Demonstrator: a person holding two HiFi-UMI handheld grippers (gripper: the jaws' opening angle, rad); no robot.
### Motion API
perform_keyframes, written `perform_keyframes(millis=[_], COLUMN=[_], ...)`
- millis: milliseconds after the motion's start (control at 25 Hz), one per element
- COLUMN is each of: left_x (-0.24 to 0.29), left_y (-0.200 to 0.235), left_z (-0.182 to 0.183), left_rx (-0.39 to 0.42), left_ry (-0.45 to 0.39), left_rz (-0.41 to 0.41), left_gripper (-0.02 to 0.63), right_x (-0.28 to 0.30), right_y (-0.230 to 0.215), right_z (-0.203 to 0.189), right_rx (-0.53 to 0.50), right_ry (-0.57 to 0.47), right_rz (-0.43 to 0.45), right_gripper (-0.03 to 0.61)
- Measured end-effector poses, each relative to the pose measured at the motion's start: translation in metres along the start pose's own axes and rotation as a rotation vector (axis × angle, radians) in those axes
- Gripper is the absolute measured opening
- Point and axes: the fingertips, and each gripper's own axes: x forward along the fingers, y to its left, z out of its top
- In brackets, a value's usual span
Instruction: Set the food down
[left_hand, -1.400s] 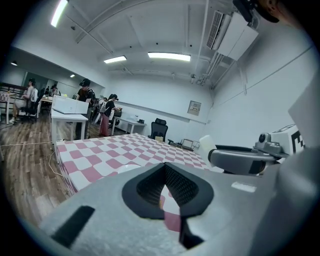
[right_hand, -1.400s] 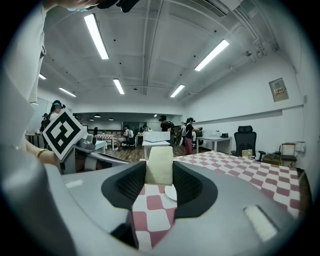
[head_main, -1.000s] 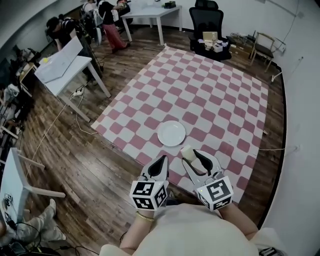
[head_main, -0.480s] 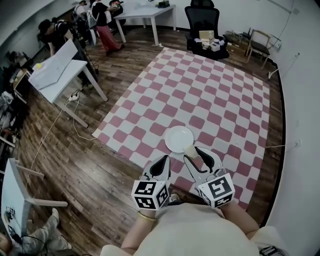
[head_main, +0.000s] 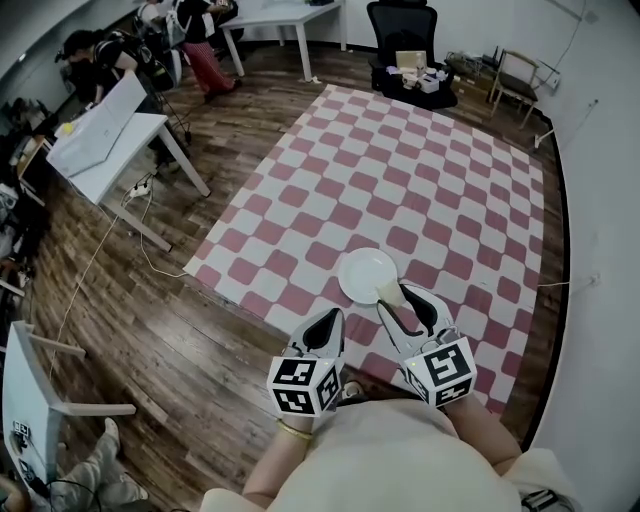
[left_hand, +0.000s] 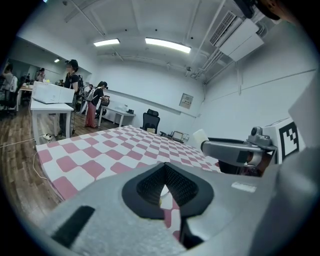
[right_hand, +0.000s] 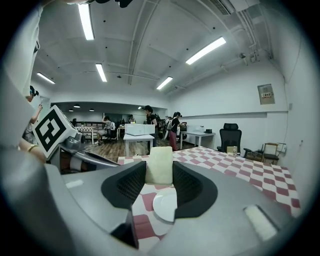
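Note:
A pale cream block of food (right_hand: 160, 164) sits upright between the pads of my right gripper (right_hand: 160, 175), which is shut on it. In the head view the food (head_main: 388, 291) hangs over the near edge of the round white plate (head_main: 366, 273), with the right gripper (head_main: 396, 303) just behind it. The plate (right_hand: 166, 206) lies on the rug below the jaws. My left gripper (head_main: 327, 322) is held left of the plate over the rug's edge; its jaws (left_hand: 165, 189) are shut with nothing in them. The right gripper (left_hand: 235, 150) and the food (left_hand: 200, 138) show at its right.
A pink-and-white checked rug (head_main: 430, 180) covers the wooden floor (head_main: 150, 320). White tables (head_main: 100, 140) and several people stand at the far left, and a black office chair (head_main: 405, 40) is at the back. A cable (head_main: 90, 270) runs over the floor.
Both grippers have come forward to the plate. The food, earlier short of the plate, now hangs over its near rim. Both grips are unchanged.

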Motion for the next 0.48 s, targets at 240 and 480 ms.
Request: perform_keyframes(millis=[240, 480], left_x=[0.001, 0.005], left_y=[0.008, 0.014], left_z=[-0.002, -0.003], left_rx=[-0.007, -0.021], left_ry=[0.004, 0.009], left_rz=[-0.005, 0.005], left_gripper=[0.006, 0.006], right_x=[0.014, 0.026], right_y=[0.005, -0.004], right_z=[-0.003, -0.003], right_rx=[-0.012, -0.035], right_ry=[0.023, 0.043], right_rz=[0.012, 0.015], right_gripper=[0.172, 0.172])
